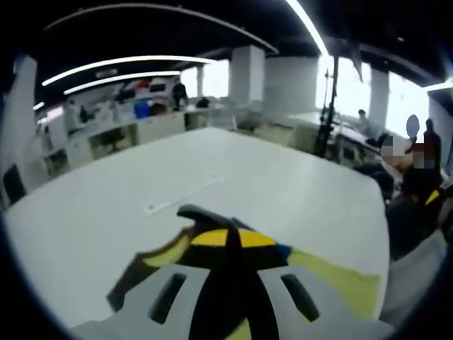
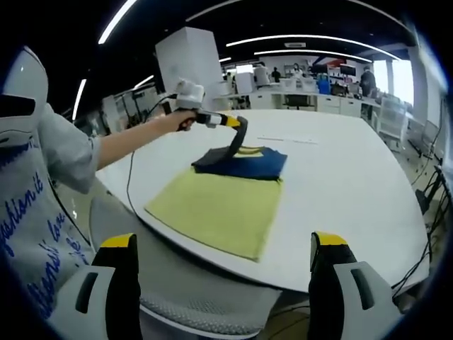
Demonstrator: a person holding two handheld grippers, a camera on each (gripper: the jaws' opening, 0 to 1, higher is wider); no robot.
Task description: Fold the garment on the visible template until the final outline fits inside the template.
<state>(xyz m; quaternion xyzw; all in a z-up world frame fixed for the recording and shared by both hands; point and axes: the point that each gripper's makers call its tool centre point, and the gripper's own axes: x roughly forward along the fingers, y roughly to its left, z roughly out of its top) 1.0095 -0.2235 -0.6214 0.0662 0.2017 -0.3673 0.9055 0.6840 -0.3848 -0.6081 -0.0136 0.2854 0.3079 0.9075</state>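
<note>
- A dark navy garment (image 2: 241, 163), with a yellow band near its collar, is seen in the right gripper view lying folded on the far part of a yellow-green template mat (image 2: 216, 209); its outline appears to sit within the mat's edges.
- The left gripper (image 2: 237, 145) is held by the person's hand (image 2: 177, 120) and is pressed down onto the folded cloth. In the left gripper view its jaws are brought together – whether cloth is pinched between them cannot be told.
- The right gripper (image 2: 223, 280) is held well back from the worktop (image 2: 340, 184), off its near edge, with its yellow-tipped jaws spread wide and nothing between them.
- The task is judged to be near its end. The step would be done well if the fold is pressed flat, the far and side edges are checked against the mat, and the left gripper is then lifted straight up – so the cloth is not dragged past the border.
- A pale strip (image 1: 180, 197) lies on the worktop beyond the garment, well apart from it.
- A grey mesh chair back (image 2: 205, 301) stands below the near edge, between the right gripper and the mat; it would need to be cleared on any reach.
- Desks, a white pillar (image 2: 190, 60) and people are seen far behind, out of the way.
</note>
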